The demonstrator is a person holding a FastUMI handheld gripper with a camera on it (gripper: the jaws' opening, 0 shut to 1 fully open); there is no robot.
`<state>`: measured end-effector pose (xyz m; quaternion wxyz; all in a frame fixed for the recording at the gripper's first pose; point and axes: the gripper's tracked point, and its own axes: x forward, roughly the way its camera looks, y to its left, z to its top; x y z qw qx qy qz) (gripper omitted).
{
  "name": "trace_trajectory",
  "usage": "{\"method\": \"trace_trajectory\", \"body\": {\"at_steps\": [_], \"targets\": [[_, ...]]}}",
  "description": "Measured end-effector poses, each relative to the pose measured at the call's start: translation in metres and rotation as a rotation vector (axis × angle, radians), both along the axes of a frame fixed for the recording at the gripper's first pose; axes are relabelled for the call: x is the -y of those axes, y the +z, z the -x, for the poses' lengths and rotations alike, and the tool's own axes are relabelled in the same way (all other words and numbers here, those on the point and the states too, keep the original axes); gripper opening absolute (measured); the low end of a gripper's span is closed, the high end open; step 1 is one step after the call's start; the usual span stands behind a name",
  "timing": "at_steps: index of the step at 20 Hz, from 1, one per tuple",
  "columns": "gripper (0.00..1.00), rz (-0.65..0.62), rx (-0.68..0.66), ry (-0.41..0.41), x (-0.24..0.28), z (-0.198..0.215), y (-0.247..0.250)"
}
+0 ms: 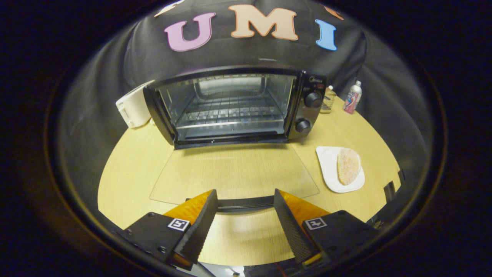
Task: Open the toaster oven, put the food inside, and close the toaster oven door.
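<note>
1. Gripper [246, 215] hovering over the table with fingers spread apart, clamping nothing; straddling the dark handle bar [246, 202] at the front edge of the lowered glass door [234, 173].
2. Food [348, 166] lying on a white plate [329, 169], off to the right of the fingers and just right of the open door; looking like a flat, pale, crumbed piece. Judging it light, somewhat soft and crumbly, so likely needing a gentle pinch across its narrow sides rather than a hard squeeze; plate probably sliding if nudged.
3. Toaster oven [238, 105] standing beyond the door, cavity open, wire rack [230, 111] showing inside.
4. Sitting further out: a white appliance [132, 107] left of the oven, a bottle [352, 98] to its right near the booth wall.
</note>
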<state>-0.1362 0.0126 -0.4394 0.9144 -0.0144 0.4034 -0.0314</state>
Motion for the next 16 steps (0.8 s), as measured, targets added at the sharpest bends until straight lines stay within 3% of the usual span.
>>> {"method": "trace_trajectory", "body": {"at_steps": [6,10,16], "targets": [[0.93,-0.010,-0.032,-0.007,0.002,-0.008,-0.015],[0.93,-0.035,-0.006,-0.013,0.006,-0.015,0.002],[0.92,-0.053,0.100,-0.143,0.052,-0.048,0.041]]}}
